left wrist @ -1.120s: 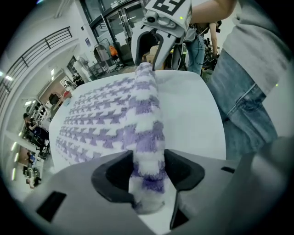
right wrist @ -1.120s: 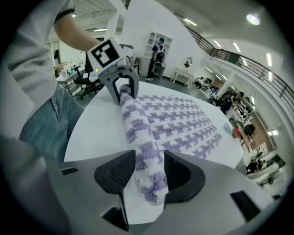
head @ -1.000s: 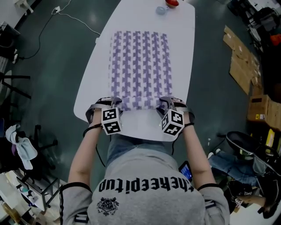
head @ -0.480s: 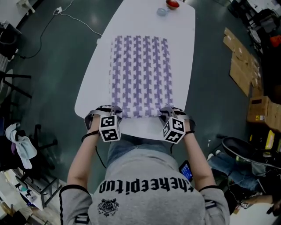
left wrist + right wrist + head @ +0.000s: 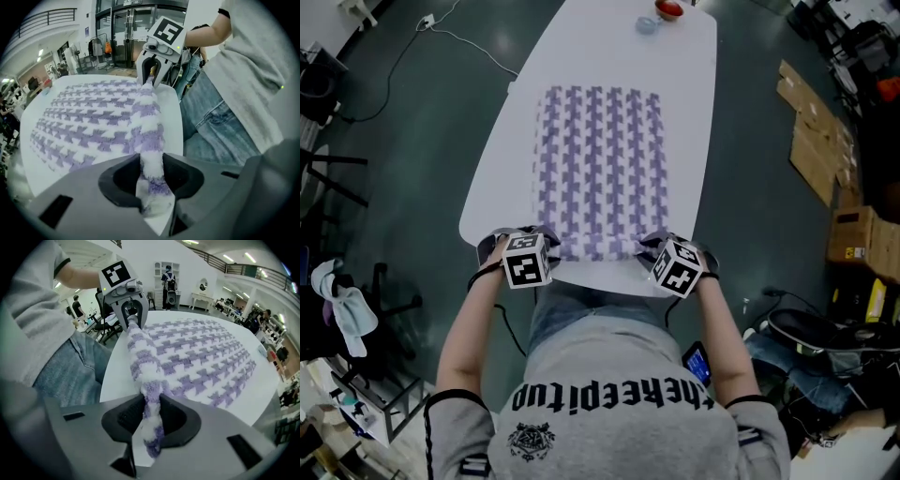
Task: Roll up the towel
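A purple-and-white houndstooth towel [image 5: 600, 159] lies flat lengthwise on the white table [image 5: 581, 56]. My left gripper [image 5: 547, 246] is shut on its near left corner and my right gripper [image 5: 648, 247] on its near right corner. In the left gripper view the towel's edge [image 5: 149, 140] runs pinched between my left gripper's [image 5: 151, 176] jaws across to the right gripper [image 5: 152, 77]. The right gripper view mirrors this: a bunched edge [image 5: 145, 376] in my right gripper [image 5: 150, 420], with the left gripper [image 5: 131, 317] opposite. Both pairs of jaws have just been closing on the towel, then eased slightly.
A red object [image 5: 667, 7] and a small bluish one [image 5: 645, 22] sit at the table's far end. Cardboard boxes [image 5: 816, 131] lie on the floor at the right, a cable [image 5: 441, 37] at the left. The person's jeans [image 5: 220, 122] press against the near table edge.
Both grippers closed on the towel's near edge. They drew back toward the person, and the whole towel slid toward the near edge of the table with its near edge lifted.
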Motion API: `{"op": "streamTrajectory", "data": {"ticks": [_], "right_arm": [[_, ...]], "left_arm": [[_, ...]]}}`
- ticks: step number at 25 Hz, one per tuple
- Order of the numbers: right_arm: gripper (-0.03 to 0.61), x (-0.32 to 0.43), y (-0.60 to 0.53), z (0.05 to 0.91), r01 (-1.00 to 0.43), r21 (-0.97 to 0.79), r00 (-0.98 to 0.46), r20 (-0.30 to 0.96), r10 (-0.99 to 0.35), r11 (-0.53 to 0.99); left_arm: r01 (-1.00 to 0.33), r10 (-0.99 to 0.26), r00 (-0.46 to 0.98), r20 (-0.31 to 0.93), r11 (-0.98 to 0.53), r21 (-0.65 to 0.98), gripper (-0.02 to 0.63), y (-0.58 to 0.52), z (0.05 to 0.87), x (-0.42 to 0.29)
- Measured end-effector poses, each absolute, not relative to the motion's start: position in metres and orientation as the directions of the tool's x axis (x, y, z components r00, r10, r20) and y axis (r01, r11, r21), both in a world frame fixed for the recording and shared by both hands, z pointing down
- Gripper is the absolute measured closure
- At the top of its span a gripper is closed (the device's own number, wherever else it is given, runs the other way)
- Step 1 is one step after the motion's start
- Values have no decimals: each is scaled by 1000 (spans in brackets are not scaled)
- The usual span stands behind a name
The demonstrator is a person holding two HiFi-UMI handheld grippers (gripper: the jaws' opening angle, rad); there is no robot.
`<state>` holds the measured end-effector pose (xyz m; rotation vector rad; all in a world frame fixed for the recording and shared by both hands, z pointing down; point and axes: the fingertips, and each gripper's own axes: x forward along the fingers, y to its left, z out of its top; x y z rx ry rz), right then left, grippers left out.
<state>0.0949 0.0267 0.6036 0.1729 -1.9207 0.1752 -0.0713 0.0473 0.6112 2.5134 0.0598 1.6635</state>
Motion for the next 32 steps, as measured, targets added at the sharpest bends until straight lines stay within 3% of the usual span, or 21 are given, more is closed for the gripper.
{"op": "streamTrajectory", "data": {"ticks": [9, 32], "right_arm": [[483, 102, -7, 583, -269, -24, -390, 917, -86, 963], [459, 99, -71, 595, -327, 95, -343, 915, -212, 940]], "left_arm": [[-78, 147, 449, 881, -976, 203, 485, 19, 598, -67], [-194, 45, 457, 888, -969, 149, 485, -52, 606, -81]]}}
